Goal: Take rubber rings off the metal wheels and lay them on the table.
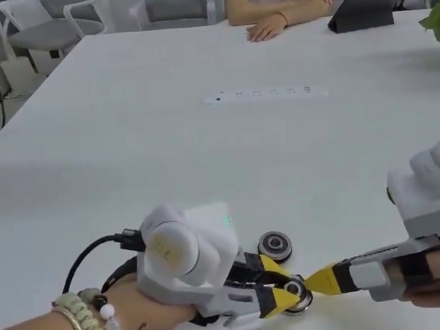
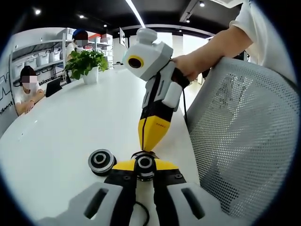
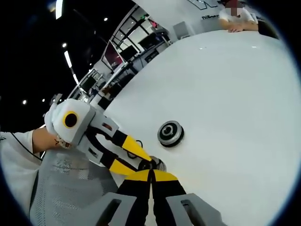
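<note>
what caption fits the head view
Left claw grips a metal wheel while the right claw touches its rim; a second wheel lies beyond.

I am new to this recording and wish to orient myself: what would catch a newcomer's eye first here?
The eye goes first to the two yellow-tipped grippers meeting low in the head view. The left gripper clasps a metal wheel, and the right gripper brings its closed tip against it. A second wheel lies just behind on the white table, and a person's arms rest at its far side.
</note>
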Demonstrator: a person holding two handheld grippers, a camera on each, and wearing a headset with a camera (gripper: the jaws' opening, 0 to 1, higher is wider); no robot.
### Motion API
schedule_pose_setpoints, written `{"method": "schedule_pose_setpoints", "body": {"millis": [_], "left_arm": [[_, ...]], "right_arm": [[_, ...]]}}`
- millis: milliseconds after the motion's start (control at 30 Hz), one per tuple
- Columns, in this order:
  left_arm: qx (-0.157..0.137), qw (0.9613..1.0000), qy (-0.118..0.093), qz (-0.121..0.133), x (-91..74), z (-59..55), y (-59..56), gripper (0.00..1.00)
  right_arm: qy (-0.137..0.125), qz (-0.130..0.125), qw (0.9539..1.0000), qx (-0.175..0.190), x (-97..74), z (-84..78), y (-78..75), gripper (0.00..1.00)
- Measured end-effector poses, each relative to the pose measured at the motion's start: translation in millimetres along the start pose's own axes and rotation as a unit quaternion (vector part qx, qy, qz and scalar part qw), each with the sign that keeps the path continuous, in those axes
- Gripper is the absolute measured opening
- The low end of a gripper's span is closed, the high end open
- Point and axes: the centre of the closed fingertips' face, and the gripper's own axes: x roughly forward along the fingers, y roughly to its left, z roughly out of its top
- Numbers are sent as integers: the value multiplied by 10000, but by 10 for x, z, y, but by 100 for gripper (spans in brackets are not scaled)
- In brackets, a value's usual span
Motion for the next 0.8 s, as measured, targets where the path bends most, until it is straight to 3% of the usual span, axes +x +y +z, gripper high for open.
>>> {"method": "schedule_pose_setpoints", "body": {"millis": [400,567,800], "left_arm": [[-9,10000,-11,-7,-6,-4,2,7],[-20,10000,-15,0,-8,-3,4,7],[-23,10000,-34,7,-8,-1,3,7]], "right_arm": [[-38,121,9999,-44,10,25,47,0],[-181,366,9992,-20,23,85,141,0],[-92,111,9999,55,9,44,33,0]]}}
